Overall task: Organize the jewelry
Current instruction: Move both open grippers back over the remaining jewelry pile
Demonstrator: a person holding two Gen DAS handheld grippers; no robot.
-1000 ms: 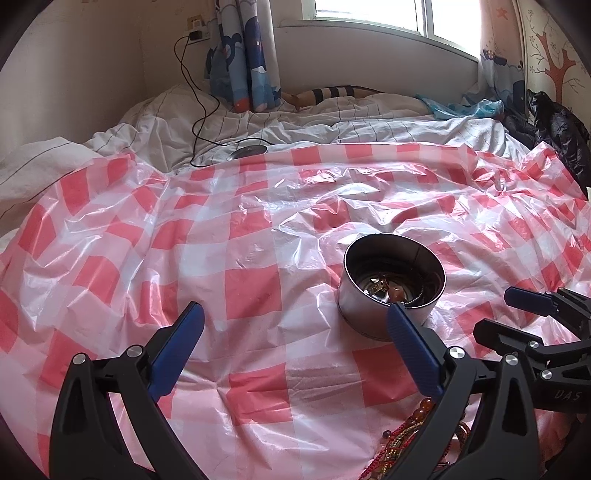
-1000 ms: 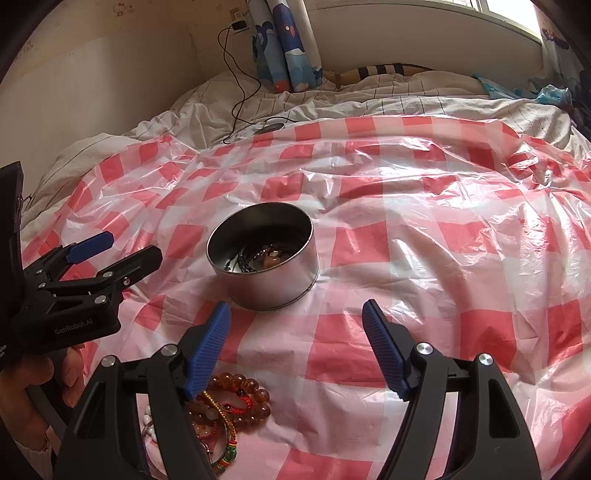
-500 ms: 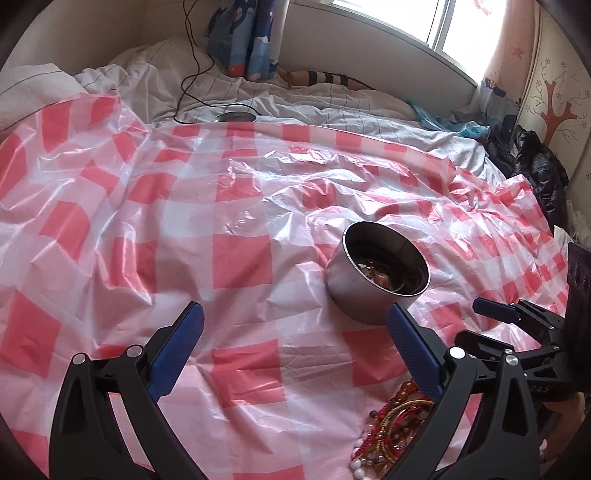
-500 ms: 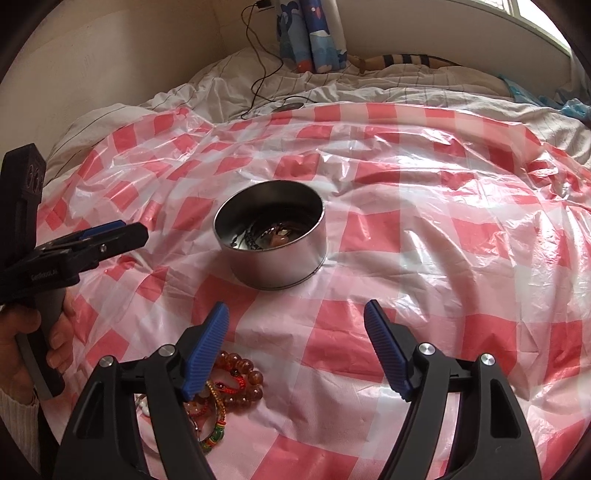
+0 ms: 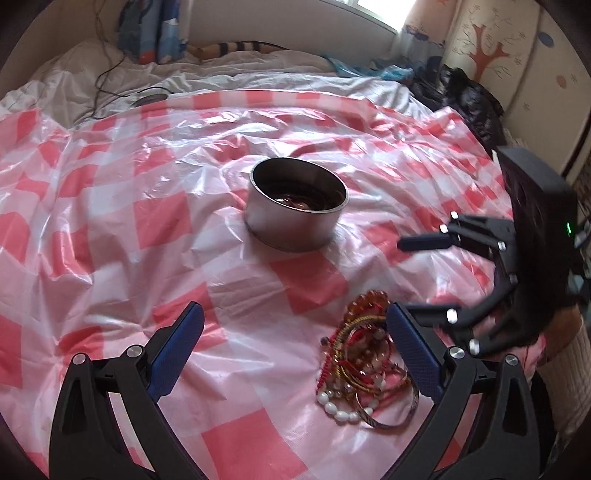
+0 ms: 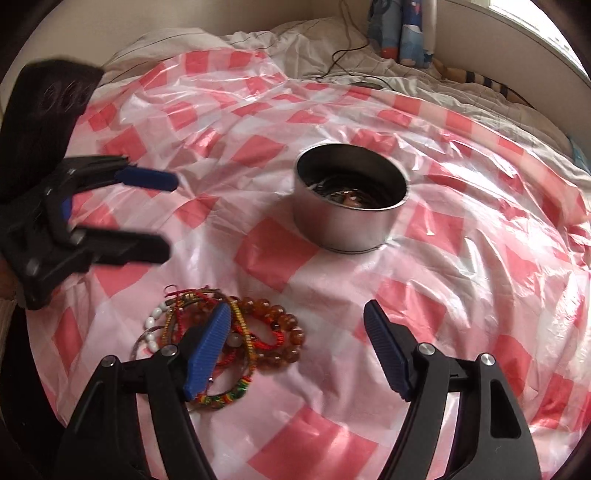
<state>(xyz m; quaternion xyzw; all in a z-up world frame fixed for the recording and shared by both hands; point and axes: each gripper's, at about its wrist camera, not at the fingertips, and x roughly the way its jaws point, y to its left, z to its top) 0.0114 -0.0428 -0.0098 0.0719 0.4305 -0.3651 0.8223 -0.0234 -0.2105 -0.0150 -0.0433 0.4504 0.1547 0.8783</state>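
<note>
A tangled pile of bracelets [image 5: 364, 362] [image 6: 236, 332], with amber beads, red cords and white pearls, lies on the red-and-white checked plastic sheet [image 5: 147, 229]. Behind it stands a round metal tin [image 5: 297, 203] [image 6: 349, 197] with some jewelry inside. My left gripper [image 5: 295, 328] is open, its right finger at the pile's right edge. My right gripper [image 6: 297, 325] is open too, its left finger [image 6: 207, 350] over the pile. Each gripper shows in the other's view, the right gripper [image 5: 413, 277] and the left gripper [image 6: 168, 218], both empty.
The sheet covers a bed with white bedding [image 5: 258, 70] behind. A black cable and a small round device [image 5: 147, 99] lie at the back left. Dark clothes [image 5: 469, 96] sit at the back right by a decorated wall. Blue curtains [image 6: 400, 31] hang at the back.
Both grippers have tipped downward and moved closer to the bracelet pile, which now shows much more fully in both views. The tin stayed in place. Both grippers stayed open.
</note>
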